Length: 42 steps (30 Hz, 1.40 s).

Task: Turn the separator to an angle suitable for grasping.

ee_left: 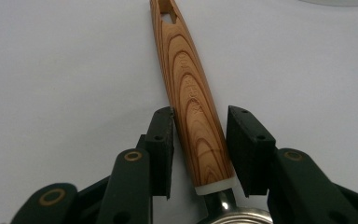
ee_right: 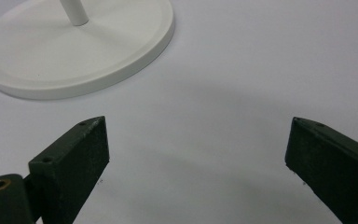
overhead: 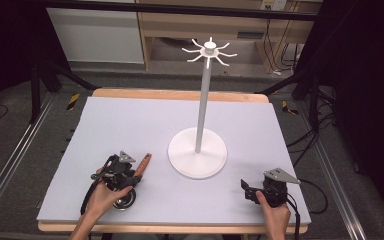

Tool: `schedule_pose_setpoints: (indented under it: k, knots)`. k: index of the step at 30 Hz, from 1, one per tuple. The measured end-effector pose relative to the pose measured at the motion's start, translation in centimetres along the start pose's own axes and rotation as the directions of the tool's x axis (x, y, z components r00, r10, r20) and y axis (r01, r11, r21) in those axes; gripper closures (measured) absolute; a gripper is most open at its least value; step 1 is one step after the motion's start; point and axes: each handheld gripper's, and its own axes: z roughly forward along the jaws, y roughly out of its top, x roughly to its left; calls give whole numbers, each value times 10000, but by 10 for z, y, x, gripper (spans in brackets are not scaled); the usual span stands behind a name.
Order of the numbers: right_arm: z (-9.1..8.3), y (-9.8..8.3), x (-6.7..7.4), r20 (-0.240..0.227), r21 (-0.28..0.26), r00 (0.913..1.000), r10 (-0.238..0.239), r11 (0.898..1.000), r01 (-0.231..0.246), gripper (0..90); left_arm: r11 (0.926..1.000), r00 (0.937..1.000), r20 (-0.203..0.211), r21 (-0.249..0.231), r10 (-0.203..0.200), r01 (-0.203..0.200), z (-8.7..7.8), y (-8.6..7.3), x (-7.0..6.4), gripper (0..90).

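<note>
A utensil with a striped wooden handle (ee_left: pixel 193 98) and a metal bowl (ee_left: pixel 235 217) lies on the white mat at the front left, its handle (overhead: pixel 143 164) pointing toward the stand. My left gripper (ee_left: pixel 200 140) is down over it, with both black pads against the sides of the handle just above the white collar. In the high view a hand holds that left gripper (overhead: pixel 135 176) over the metal bowl (overhead: pixel 125 201). At the front right, my right gripper (overhead: pixel 247 190) rests low over the mat; its jaws (ee_right: pixel 198 154) stand wide apart with nothing between them.
A white stand rises mid-table: round base (overhead: pixel 182 157), thin pole and a ring of curved hooks (overhead: pixel 209 50) at the top. Its base (ee_right: pixel 98 60) lies ahead and left of my right gripper. The mat (overhead: pixel 130 120) covers a wooden table; dark frame legs and cables flank it.
</note>
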Motion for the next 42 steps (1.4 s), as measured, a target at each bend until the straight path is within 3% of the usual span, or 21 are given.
schedule_pose_setpoints:
  k: [11, 17, 33, 38, 42]
  knots:
    - [1, 0, 0, -13, 15, 10000, 12, 10000, -12, 67, 9999, 9999, -81, 113, -66, 67, 3, 0, -3, 612]
    - [0, 0, 0, -15, 20, 10000, 0, 10000, 0, 67, 9997, 9998, -150, 220, -110, 113, 1, -1, -1, 683]
    - [0, -1, -1, -14, 64, 10000, 53, 10000, -53, 67, 9979, 9994, -103, 552, 345, -339, -7, -8, 3, 684]
    - [0, -1, -2, -22, 64, 10000, 51, 10000, -51, 67, 9971, 9981, -383, 610, 475, -451, -8, -8, 1, 637]
    - [0, -1, -2, -15, 56, 10000, 35, 10000, -35, 67, 9972, 9975, -322, 421, 630, -616, -14, -5, -1, 592]
